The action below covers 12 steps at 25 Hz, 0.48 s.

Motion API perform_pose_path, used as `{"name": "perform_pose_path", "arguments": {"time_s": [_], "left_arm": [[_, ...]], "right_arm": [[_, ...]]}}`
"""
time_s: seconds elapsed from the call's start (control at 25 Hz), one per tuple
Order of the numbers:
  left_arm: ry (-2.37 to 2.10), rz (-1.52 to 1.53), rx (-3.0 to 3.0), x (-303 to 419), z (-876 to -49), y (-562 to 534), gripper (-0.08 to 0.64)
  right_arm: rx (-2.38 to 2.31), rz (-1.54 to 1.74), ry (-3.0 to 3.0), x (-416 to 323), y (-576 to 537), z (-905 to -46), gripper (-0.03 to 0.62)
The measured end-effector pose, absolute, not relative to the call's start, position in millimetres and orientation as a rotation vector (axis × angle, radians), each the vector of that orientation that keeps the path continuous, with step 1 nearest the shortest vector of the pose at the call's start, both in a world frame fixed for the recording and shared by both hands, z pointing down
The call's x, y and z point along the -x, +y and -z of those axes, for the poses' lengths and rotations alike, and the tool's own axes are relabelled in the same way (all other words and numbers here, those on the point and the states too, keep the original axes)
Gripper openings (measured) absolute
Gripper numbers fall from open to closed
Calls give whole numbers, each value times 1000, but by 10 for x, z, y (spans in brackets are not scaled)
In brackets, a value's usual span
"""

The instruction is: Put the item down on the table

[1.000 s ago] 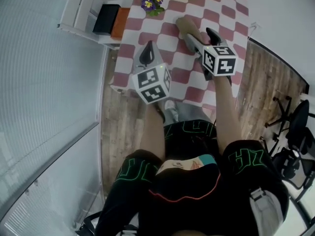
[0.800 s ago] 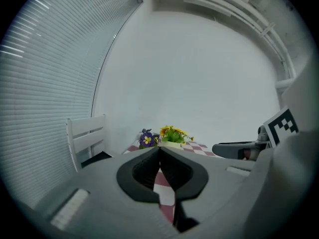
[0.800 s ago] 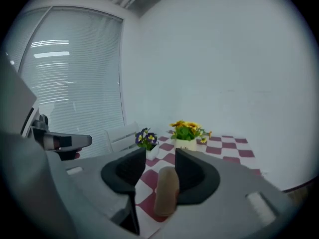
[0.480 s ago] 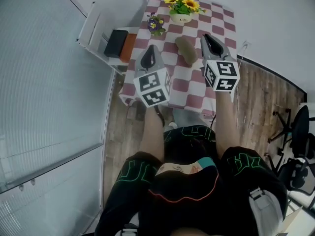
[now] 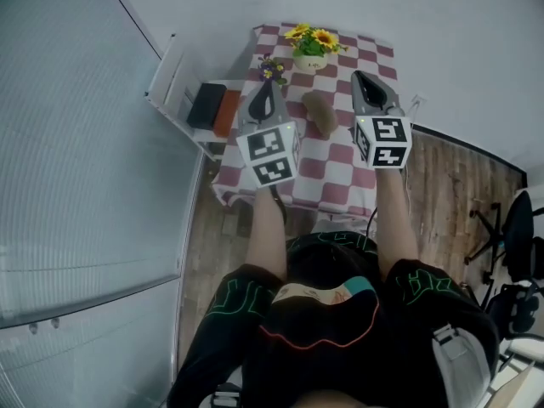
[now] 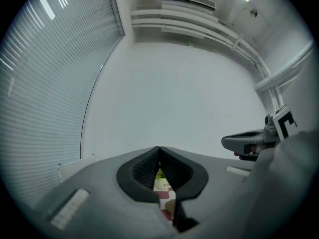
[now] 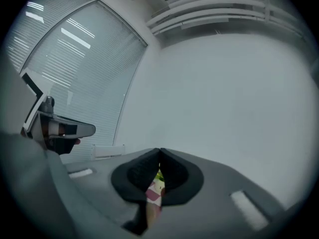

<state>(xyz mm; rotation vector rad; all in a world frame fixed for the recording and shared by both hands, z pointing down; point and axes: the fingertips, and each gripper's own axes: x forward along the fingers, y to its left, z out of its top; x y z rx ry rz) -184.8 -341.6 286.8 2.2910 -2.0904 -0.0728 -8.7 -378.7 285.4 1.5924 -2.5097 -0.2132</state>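
A brown oblong item lies on the red-and-white checked table, between my two grippers in the head view. My left gripper is lifted above the table's left side, jaws shut with nothing in them. My right gripper is held up over the table's right side, likewise shut and empty. In the left gripper view the pads meet at the tip, and the right gripper view shows its pads closed the same way. Both gripper cameras point up at the white wall.
A pot of sunflowers and a small purple flower bunch stand at the table's far end. A white shelf with a black box and an orange one is left of the table. An office chair is at right.
My right gripper has let go of the brown item, pulled back and up, and shut empty. Both grippers rose and the head view drew away from the table.
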Motion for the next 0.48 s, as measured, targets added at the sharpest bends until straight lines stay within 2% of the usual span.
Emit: {"name": "perform_pose_path", "arguments": {"time_s": [0.48], "left_arm": [[-2077, 46, -2276, 1746, -2991, -3363, 10]], "right_arm": [[-1586, 198, -2560, 16, -3731, -2858, 5]]}}
